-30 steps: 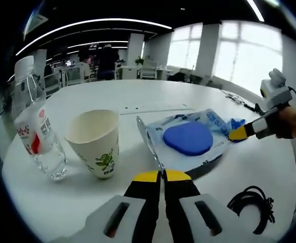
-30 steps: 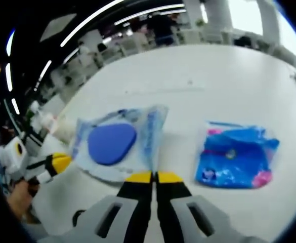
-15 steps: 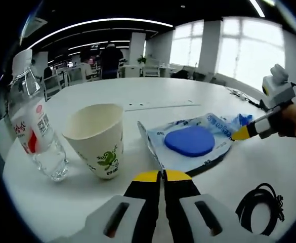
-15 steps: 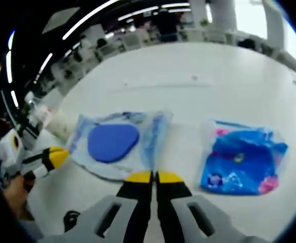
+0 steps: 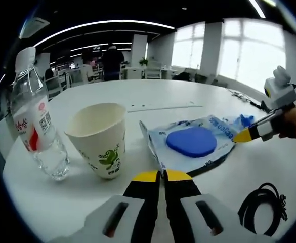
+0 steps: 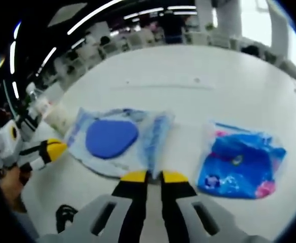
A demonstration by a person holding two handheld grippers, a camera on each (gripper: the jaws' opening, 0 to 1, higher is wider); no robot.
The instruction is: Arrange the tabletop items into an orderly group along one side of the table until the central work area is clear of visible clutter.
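A clear bag with a blue pad [image 5: 191, 142] lies on the white table [image 5: 153, 96]. My left gripper [image 5: 161, 175] is shut on the bag's near edge, which is lifted a little. It also shows as a yellow tip [image 6: 55, 148] at the bag's [image 6: 115, 139] left corner in the right gripper view. My right gripper [image 6: 154, 176] sits at the bag's opposite edge, jaws slightly open with nothing between them; its tip [image 5: 243, 135] is beside the bag in the left gripper view. A paper cup [image 5: 99, 139] and a water bottle [image 5: 34, 126] stand to the left. A blue packet [image 6: 239, 164] lies flat.
A coiled black cable [image 5: 261, 207] lies near the table's front edge, right of my left gripper. The far half of the table is bare white surface. Desks, chairs and people stand in the office behind, with bright windows at the right.
My right gripper's jaws have parted a little at the bag's edge. The left gripper stays shut, and the bag, cup and bottle keep their places.
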